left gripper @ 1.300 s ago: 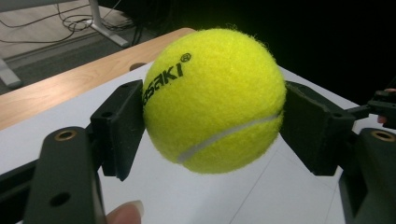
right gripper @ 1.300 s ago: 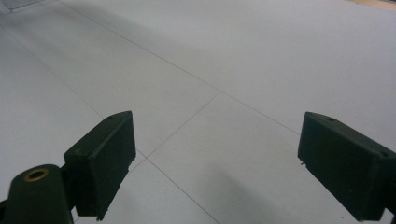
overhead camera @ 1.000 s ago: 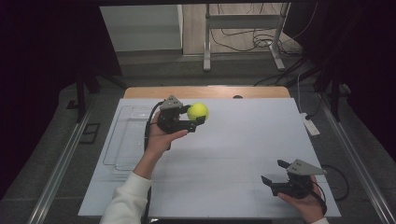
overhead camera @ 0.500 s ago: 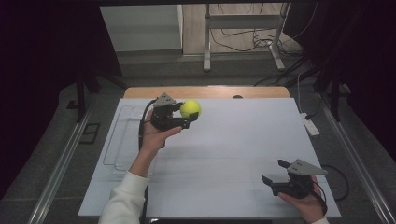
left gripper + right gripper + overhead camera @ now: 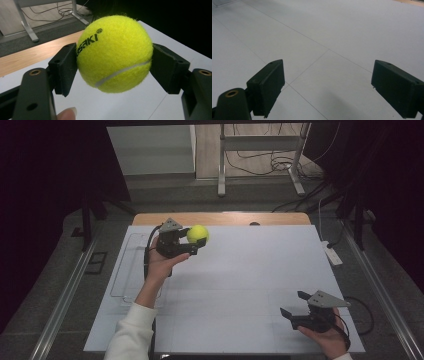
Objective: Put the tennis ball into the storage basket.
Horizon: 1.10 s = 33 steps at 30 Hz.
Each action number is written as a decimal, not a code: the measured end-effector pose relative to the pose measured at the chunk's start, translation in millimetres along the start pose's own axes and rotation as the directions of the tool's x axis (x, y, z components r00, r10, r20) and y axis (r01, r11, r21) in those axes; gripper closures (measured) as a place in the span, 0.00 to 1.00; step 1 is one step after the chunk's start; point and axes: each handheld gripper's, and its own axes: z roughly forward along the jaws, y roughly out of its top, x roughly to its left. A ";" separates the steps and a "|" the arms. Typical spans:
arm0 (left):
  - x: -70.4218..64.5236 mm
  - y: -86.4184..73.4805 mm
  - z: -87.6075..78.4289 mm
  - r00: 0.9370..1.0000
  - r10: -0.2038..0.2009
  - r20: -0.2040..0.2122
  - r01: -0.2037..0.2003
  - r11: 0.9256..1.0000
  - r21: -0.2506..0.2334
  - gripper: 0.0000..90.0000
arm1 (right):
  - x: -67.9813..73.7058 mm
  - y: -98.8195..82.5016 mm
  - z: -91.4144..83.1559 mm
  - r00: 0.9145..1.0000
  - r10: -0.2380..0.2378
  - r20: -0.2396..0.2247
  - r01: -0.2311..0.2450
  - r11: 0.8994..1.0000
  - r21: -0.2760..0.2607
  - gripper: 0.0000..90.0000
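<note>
Yellow tennis ball (image 5: 198, 234) sits squeezed in the left gripper (image 5: 192, 243), upper middle of the frame — carrying step. Right gripper (image 5: 293, 306) waits wide open, lower right. Next, probably, lower it gently into the clear tray (image 5: 125, 280).

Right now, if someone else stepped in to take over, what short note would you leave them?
Left hand-held gripper: shut on the tennis ball, held in the air above the far left part of the white table.
Right hand-held gripper: open, nothing between its jaws, low at the near right corner.
A clear tray lies at the table's left edge.
Done: ball picked up.
Left: set it down, perhaps in the tray.
</note>
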 end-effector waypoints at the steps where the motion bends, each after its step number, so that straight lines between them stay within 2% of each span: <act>1: 0.0 0.0 0.0 1.000 0.000 0.000 0.000 1.000 0.000 0.30 | 0.0 0.0 0.0 1.000 0.000 0.000 0.000 1.000 0.000 0.13; 14: 15.3 0.3 -12.4 0.998 -0.037 -0.043 0.036 0.999 -0.033 0.30 | 0.1 0.2 -0.1 1.000 0.002 0.001 -0.002 1.000 0.000 0.13; 23: 17.1 -0.6 -10.1 0.998 -0.037 -0.055 0.036 0.999 -0.023 0.30 | 0.0 0.2 -0.6 1.000 0.001 0.001 -0.001 1.000 -0.002 0.14; 28: 22.3 -0.9 -12.6 0.996 -0.033 -0.080 0.032 0.999 -0.018 0.30 | -0.3 -0.1 -0.8 1.000 0.002 0.002 -0.002 1.000 -0.002 0.14; 33: 29.6 -1.7 -17.0 0.994 -0.051 -0.101 0.048 0.998 -0.028 0.30 | -0.2 -0.2 -0.3 1.000 0.002 0.002 -0.002 1.000 -0.001 0.14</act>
